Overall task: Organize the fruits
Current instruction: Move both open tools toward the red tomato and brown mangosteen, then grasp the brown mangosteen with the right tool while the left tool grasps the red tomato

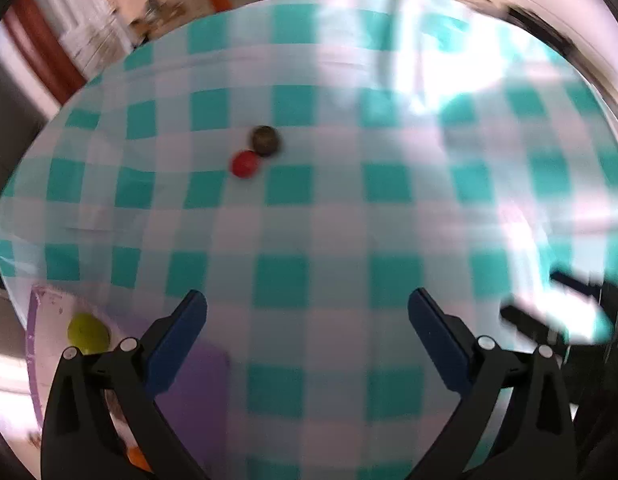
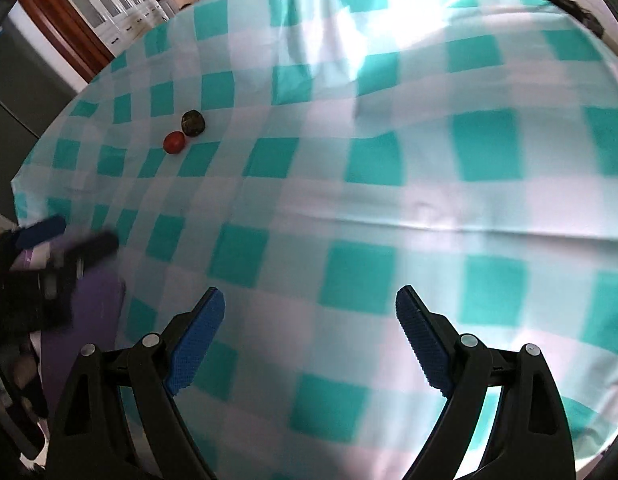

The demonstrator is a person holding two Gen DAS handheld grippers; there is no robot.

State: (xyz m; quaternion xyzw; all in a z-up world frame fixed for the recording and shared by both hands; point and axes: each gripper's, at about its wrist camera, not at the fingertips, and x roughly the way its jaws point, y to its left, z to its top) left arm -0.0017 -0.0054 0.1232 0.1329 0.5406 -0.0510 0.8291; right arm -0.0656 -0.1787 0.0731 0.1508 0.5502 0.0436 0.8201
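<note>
Left gripper (image 1: 307,308) jaws wide, nothing between them, hovering over the checked cloth (image 1: 341,220). Right gripper (image 2: 310,306) same: wide apart, empty, above the cloth. Red fruit (image 1: 244,164) and dark fruit (image 1: 265,141) sit touching each other mid-table, well ahead of both grippers, the dark one farther off. Purple tray (image 1: 197,384) at the left gripper's lower left holds a yellow-green fruit (image 1: 87,332), with an orange one (image 1: 137,458) partly hidden behind the left finger. Left view is motion-blurred. Right view shows the left gripper over the tray edge.
</note>
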